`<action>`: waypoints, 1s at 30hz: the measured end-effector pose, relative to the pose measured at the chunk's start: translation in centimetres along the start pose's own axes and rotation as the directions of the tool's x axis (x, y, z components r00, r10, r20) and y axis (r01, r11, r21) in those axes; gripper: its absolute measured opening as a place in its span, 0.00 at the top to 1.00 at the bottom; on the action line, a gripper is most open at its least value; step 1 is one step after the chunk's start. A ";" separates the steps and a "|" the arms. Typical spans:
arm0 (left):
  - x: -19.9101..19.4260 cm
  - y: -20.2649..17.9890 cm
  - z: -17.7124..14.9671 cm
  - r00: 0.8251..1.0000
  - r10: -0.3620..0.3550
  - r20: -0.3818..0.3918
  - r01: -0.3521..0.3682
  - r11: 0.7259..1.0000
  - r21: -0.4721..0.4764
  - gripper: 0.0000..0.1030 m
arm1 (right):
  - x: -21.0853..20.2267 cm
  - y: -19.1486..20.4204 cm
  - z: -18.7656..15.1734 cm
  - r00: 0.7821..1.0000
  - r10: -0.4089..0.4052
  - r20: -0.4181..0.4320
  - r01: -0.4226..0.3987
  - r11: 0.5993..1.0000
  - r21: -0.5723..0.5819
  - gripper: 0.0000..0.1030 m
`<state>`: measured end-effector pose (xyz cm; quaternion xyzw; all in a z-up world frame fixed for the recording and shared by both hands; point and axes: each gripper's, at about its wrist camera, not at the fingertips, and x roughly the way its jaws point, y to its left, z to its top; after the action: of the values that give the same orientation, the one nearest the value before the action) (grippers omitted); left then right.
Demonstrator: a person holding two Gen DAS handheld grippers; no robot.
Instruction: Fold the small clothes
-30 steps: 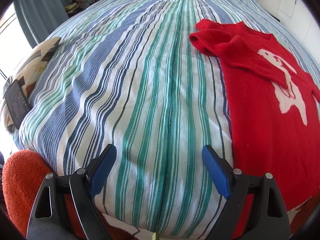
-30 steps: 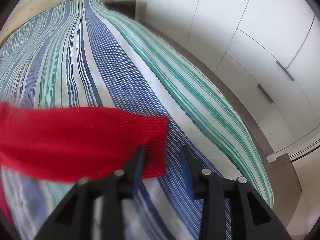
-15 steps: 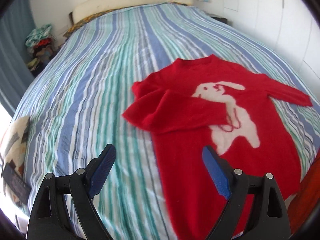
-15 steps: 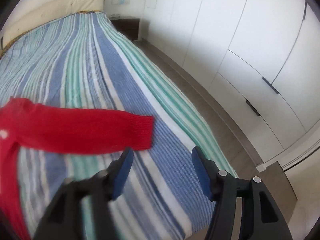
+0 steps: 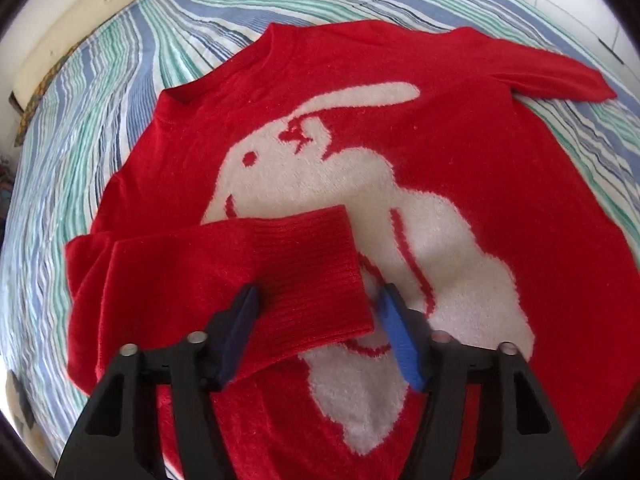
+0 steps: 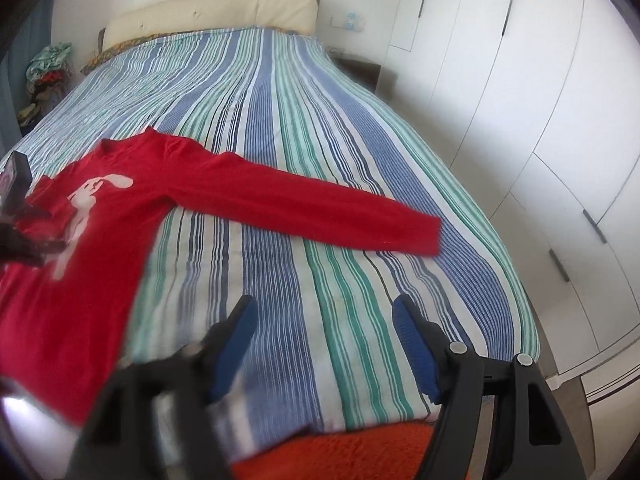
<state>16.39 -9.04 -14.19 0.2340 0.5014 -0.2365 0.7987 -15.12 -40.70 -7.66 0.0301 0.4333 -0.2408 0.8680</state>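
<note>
- Striped bedspread [image 6: 304,128]: blue, green and white bands, covers the bed and fills the ground ahead of both tongs.
- White wardrobe doors [image 6: 532,92]: to the right of the right tongs, past the bed edge.
- Red sweater [image 5: 460,128]: white rabbit on the chest, lies flat on the bedspread, directly under and ahead of the left tongs; ahead and to the left of the right tongs.
- Long sleeve [image 6: 320,208]: stretched out straight across the stripes, cuff well ahead of the right tongs, apart from them.
- Folded sleeve [image 5: 224,280]: laid across the sweater's front, ribbed cuff between the left tongs' pads.
- Left tongs [image 5: 320,336]: jaws have just been closing; about a third open, cuff between the pads, firm contact not certain.
- Right tongs [image 6: 324,344]: jaws have just been opening; wide apart, holding nothing.
</note>
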 end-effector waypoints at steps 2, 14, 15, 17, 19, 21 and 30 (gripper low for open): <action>-1.0 1.7 0.1 1.000 -0.013 0.002 0.013 0.996 -0.094 0.90 | 0.1 -0.2 0.1 1.000 0.010 0.002 -0.010 1.000 0.001 0.33; -14.8 29.0 -13.0 0.969 0.160 0.190 0.058 0.599 -0.799 0.91 | -0.6 -2.2 0.0 0.998 0.021 0.052 -0.026 0.995 0.100 0.33; -14.7 30.7 -14.9 0.970 0.178 0.163 0.039 0.551 -0.834 0.91 | -0.6 -2.3 0.0 0.998 0.023 0.052 -0.028 0.994 0.108 0.33; -14.1 33.0 -18.0 0.972 0.208 0.111 -0.002 0.481 -0.877 0.91 | -0.3 -2.2 0.2 0.999 0.028 0.041 -0.032 0.993 0.113 0.33; -13.3 33.6 -20.2 0.973 0.219 0.072 -0.033 0.442 -0.896 0.91 | 0.1 -2.0 0.4 0.999 0.032 0.027 -0.035 0.994 0.104 0.33; -12.3 33.7 -21.7 0.976 0.208 0.062 -0.031 0.413 -0.910 0.91 | 0.3 -1.7 0.4 0.999 0.031 0.014 -0.032 0.996 0.088 0.33; -13.0 34.9 -26.5 0.971 0.221 0.090 0.033 0.249 -0.968 0.92 | 0.4 -0.9 0.1 1.000 0.006 -0.001 -0.006 0.999 0.042 0.33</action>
<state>14.51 36.20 -7.80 -0.2985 0.4395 0.1442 0.8348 -15.22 -41.68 -7.71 0.0499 0.4286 -0.2473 0.8675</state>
